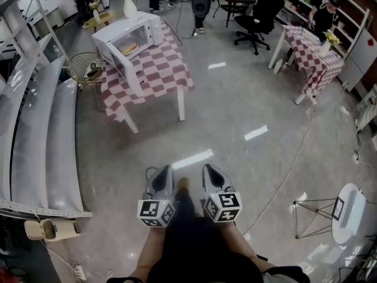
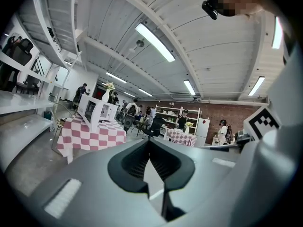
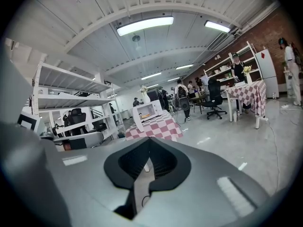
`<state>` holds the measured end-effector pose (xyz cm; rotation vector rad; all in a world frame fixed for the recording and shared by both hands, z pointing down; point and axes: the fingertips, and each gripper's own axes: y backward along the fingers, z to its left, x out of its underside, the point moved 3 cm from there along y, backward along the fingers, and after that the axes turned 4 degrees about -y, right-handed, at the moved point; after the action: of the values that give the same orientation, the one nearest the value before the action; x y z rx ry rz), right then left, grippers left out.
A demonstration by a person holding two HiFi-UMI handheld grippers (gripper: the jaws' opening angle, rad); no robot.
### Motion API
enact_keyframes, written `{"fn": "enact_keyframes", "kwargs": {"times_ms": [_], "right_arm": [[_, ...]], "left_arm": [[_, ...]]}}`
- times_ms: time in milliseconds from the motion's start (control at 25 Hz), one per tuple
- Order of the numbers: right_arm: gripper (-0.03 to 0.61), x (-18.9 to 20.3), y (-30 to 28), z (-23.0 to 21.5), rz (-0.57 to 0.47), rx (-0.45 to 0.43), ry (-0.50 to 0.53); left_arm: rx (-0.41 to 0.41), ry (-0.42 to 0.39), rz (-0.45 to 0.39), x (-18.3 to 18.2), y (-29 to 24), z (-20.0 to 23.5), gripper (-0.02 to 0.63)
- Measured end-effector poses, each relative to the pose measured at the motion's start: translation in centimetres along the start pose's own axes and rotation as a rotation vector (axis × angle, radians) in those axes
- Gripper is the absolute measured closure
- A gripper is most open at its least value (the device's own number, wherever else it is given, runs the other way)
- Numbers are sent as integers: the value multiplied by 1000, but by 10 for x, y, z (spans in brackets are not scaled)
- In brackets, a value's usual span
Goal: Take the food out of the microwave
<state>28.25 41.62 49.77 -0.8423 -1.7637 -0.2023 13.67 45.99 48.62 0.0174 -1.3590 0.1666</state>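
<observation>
Food location: the food (image 1: 129, 48) is sitting inside the microwave (image 1: 134, 35), on the checked table (image 1: 162, 75) at the far left of the room, well apart from both grippers.
Microwave state: the door (image 1: 121, 66) is hanging open toward the near side, leaving the cavity exposed.
Left gripper: the left gripper (image 1: 164, 170) is pointing level toward the far side, its fingers pressing together on nothing.
Right gripper: the right gripper (image 1: 210, 168) is tilting slightly down just beside it, its fingers likewise meeting with nothing between them.
Step in hand: judging by the gap, the approach is coming first; no reaching is beginning yet.
Handling: the food is looking like a flat, pale piece on a small plate, probably light and soft, while the plate is probably stiff, slick and breakable. It may be hot.
Where to hold: pinching the plate's near rim is looking safer than squeezing the food.
Orientation: the food is lying flat and level; it is too small here to be showing any long axis. The cavity is facing near.
</observation>
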Motion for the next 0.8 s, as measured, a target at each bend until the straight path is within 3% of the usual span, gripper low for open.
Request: {"fn": "enact_keyframes", "kwargs": {"times_ms": [800], "right_arm": [[578, -40, -82, -23, 15, -9, 16]], "left_arm": [[-49, 20, -5, -18, -75, 46, 606]]}}
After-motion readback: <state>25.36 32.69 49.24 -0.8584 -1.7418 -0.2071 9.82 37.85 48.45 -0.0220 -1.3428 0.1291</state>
